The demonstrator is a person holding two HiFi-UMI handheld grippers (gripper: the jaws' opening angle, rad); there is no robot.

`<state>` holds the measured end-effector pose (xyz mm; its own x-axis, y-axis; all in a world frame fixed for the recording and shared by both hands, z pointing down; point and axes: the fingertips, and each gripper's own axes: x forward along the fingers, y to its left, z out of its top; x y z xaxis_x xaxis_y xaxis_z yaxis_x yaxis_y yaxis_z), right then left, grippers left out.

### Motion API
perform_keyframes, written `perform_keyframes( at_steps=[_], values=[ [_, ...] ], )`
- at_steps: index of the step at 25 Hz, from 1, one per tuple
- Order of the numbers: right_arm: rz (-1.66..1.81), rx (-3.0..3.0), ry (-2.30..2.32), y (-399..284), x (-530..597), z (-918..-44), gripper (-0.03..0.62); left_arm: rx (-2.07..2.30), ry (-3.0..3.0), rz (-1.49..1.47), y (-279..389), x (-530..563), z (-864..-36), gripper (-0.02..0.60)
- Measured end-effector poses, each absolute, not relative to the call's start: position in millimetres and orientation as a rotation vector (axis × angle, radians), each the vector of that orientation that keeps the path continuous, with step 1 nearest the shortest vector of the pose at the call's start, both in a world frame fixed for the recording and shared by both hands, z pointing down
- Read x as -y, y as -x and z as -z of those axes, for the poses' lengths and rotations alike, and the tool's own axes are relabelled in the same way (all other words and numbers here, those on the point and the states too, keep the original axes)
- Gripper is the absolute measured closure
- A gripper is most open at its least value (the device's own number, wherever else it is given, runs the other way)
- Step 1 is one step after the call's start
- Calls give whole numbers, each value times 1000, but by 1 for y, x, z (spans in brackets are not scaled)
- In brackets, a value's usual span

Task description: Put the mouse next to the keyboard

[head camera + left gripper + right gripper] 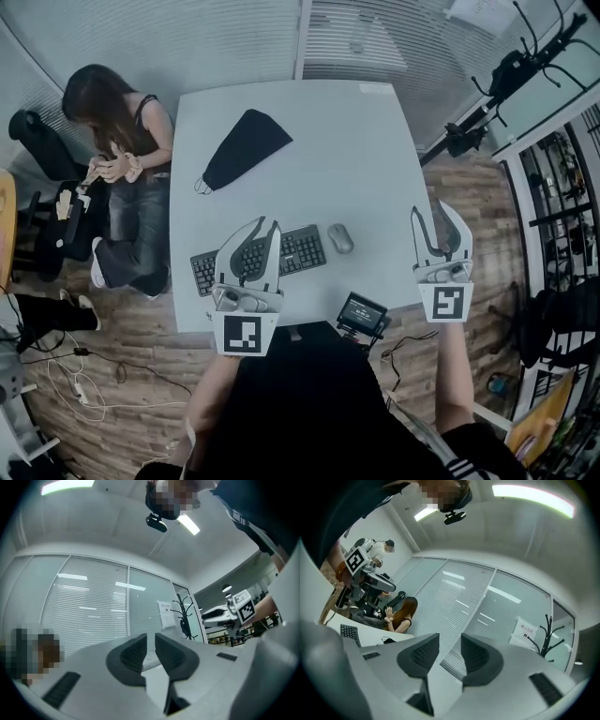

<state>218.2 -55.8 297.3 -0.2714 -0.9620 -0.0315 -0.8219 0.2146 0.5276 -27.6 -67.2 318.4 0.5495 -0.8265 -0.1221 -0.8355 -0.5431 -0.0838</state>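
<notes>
1. The mouse (340, 238) is seen on the white table (375, 141), just beside the keyboard (302, 251), at its 3 o'clock.
2. The left gripper (267, 225) is held over the keyboard, so its middle is hidden in the head view. The fingers (133, 656) are set narrowly apart, with nothing gripped.
3. The right gripper (432, 214) is held at 3 o'clock of the mouse, over the table's right edge. Its fingers (480, 658) are parted by a moderate gap, and nothing is between them.
4. A black fabric item (246, 145) is laid at 11 o'clock of the keyboard, well apart.
5. A small screen (362, 314) is mounted at the table's near edge, at 5 o'clock of the mouse.
6. A seated person (122, 169) is placed at the table's 9 o'clock.
</notes>
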Motion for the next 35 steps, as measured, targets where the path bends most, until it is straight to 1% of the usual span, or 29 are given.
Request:
perform_keyframes(
  at_steps=[2, 7, 12, 13, 17, 19, 27, 35],
  values=[
    [636, 2215, -1702, -215, 56, -287, 451, -1402, 2639, -64, 26, 66, -319, 522],
    [547, 2242, -1812, -182, 39, -273, 455, -1443, 2644, -166, 22, 63, -310, 523],
    [401, 2315, -1969, -148, 22, -275, 471, -1380, 2633, -36, 15, 57, -322, 523],
    [372, 2324, -1991, -143, 20, -278, 473, -1383, 2637, -31, 14, 56, -323, 523],
    [278, 2357, -2009, -121, 16, -297, 500, -1462, 2655, -165, 15, 54, -320, 528],
    [231, 2380, -2010, -111, 17, -306, 520, -1482, 2653, -146, 17, 51, -325, 529],
    [109, 2428, -1945, -72, 22, -352, 534, -1580, 2630, -120, 35, 45, -351, 540],
    [101, 2471, -1855, -53, 31, -380, 559, -1600, 2621, -142, 43, 49, -372, 544]
  ],
)
